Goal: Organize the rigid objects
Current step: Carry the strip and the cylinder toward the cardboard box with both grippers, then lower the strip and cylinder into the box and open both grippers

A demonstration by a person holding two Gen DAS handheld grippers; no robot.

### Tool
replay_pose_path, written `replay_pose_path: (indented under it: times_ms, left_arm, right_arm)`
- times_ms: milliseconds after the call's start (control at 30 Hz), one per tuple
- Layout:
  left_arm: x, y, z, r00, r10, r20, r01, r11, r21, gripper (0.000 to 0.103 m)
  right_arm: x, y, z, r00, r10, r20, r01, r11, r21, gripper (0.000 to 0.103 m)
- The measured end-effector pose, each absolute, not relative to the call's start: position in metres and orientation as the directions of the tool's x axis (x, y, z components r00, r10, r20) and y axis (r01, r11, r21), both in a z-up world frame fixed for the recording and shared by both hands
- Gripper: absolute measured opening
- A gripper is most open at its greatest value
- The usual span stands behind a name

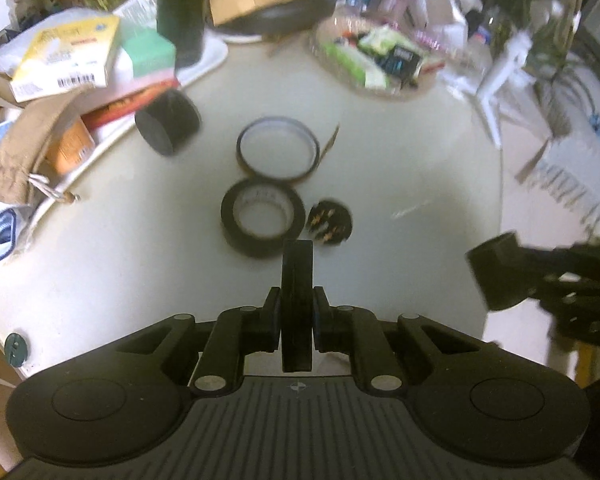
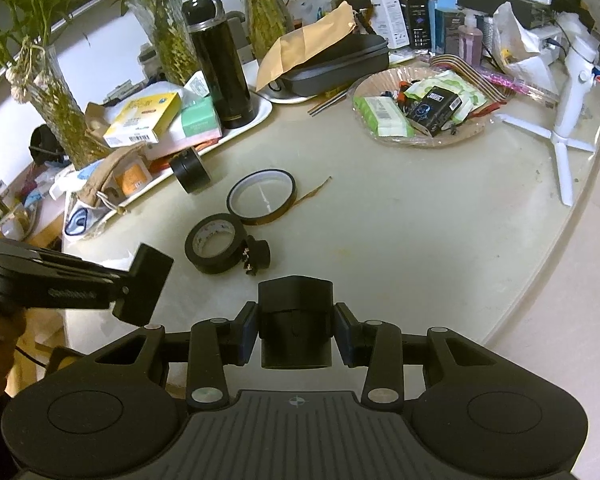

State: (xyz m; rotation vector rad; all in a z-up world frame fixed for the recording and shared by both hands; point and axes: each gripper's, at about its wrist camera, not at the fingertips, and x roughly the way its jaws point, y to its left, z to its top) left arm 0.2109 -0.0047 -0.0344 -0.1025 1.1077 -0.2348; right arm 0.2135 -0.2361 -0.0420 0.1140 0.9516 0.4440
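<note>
- The left claw (image 1: 296, 312) is clenched on a thin black disc (image 1: 297, 280) held edge-up above the pale tabletop (image 1: 400, 160).
- The right claw (image 2: 295, 334) grips a black cylinder (image 2: 295, 320).
- Two tape rolls (image 2: 216, 246) and a small black plug (image 2: 256, 258) lie just beyond.

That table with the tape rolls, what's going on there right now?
A person is tidying small items with a handheld gripper in each hand. The left gripper is shut on a flat black piece held on edge; the right gripper clamps a black cylindrical part. On the table lie a black tape roll, a thin amber tape roll and a small black plug.
</note>
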Motion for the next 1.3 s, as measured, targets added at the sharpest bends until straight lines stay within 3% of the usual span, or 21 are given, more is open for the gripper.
replay_pose_path:
  times_ms: [567,1300]
  left_arm:
    - [0.159,0.014,-0.016,0.448,-0.328,-0.832,0.144,0.945,-0.294,0.015]
    - [0.102,0.002,-0.046,0.322,-0.361,-0.875,0.160,0.932,-0.326,0.015]
  right_arm:
    - [0.193,-0.227,-0.034,0.398,0.607,-0.688,-0.393,0.790,0.470,0.043]
    - [0.157,-0.216,-0.040,0.349,0.593,-0.726,-0.412,0.793,0.450,0.043]
